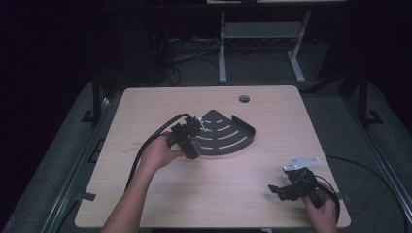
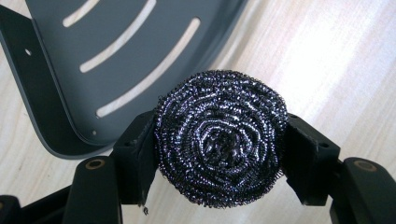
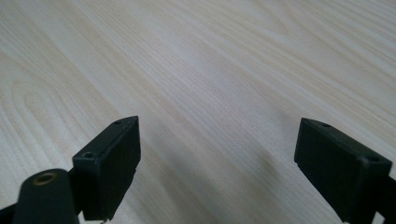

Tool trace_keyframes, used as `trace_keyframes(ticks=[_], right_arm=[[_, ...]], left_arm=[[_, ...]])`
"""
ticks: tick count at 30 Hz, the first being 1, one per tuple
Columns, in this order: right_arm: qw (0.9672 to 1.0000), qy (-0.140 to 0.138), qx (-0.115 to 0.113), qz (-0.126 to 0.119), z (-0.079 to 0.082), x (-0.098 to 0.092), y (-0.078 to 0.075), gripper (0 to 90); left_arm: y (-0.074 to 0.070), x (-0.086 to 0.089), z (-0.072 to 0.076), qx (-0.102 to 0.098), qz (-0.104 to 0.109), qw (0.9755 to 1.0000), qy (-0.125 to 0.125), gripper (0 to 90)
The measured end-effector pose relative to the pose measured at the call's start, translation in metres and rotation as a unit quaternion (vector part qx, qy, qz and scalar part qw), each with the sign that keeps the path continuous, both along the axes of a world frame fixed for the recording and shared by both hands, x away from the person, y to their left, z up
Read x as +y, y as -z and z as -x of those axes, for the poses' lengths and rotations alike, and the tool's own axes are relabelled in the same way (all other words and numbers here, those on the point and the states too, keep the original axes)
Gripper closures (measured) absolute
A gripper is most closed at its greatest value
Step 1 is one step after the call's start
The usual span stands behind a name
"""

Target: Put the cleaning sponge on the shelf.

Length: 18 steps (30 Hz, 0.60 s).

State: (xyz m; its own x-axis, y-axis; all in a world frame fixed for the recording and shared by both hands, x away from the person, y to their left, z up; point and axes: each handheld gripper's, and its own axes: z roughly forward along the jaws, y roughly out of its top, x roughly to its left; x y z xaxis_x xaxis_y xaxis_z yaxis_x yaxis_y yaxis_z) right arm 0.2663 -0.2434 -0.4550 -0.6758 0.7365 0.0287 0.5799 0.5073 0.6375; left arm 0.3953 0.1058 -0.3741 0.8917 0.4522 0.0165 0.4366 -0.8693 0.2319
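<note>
Steel-wool scouring ball (image 2: 220, 139), dark and round, is clamped by the left gripper (image 2: 219, 154) beside the slotted black quarter-round metal shelf (image 2: 70, 56); the right gripper (image 3: 217, 163) is held wide apart, gripping nothing, over the pale wooden table (image 3: 210, 60).

Black two-jaw grippers (image 1: 193, 141), brass-ringed screw holes, trailing black cables

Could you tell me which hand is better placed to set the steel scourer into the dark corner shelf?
Probably the left: its fingers already clamp the steel scourer right at the corner shelf. The right gripper is open, over bare table near the front corner.
</note>
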Motion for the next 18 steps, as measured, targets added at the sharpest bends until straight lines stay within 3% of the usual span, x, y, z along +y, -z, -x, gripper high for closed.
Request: trace_keyframes(ticks=[18], right_arm=[[1.0,-0.003,0.002,0.002,0.0,0.001,0.0,14.1]], left_arm=[[-0.002,-0.008,-0.032,0.001,0.025,0.9996,-0.015,34.0]])
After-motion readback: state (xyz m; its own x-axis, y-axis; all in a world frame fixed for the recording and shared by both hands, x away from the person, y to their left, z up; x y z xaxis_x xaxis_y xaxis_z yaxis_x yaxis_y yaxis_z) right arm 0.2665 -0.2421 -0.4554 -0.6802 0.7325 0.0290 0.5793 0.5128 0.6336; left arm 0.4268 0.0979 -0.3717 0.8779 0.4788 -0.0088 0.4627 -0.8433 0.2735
